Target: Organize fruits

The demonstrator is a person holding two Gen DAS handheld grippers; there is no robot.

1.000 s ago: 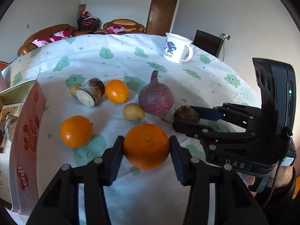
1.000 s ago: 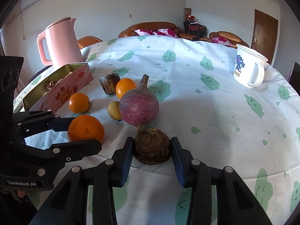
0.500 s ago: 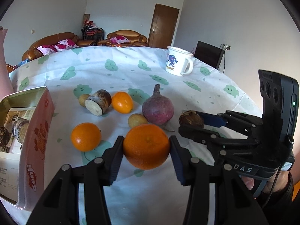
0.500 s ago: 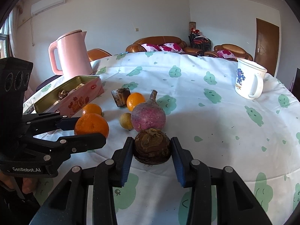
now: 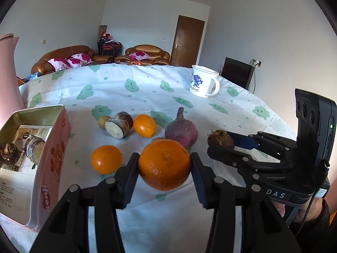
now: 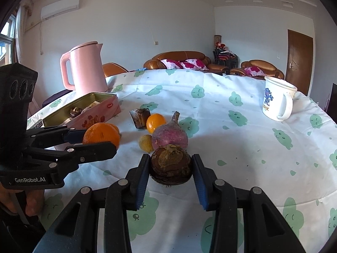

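Note:
My left gripper (image 5: 164,169) is shut on a large orange (image 5: 164,164) and holds it above the tablecloth. My right gripper (image 6: 171,174) is shut on a brown scaly root (image 6: 171,167), also lifted; it shows in the left wrist view too as the brown root (image 5: 220,138). On the cloth lie two smaller oranges (image 5: 106,159) (image 5: 144,125), a purple radish (image 5: 181,132), a cut taro piece (image 5: 119,124) and a small yellow fruit (image 6: 145,143). The held orange (image 6: 101,135) appears at the left of the right wrist view.
An open pink tin (image 5: 52,147) with a jar and a dark root inside stands at the left. A pink kettle (image 6: 86,69) is behind it. A white mug (image 5: 202,82) sits far right. The table edge falls away on the right.
Both grippers have tilted upward with their loads, lifting the orange and the root off the cloth; more of the room and ceiling now shows.

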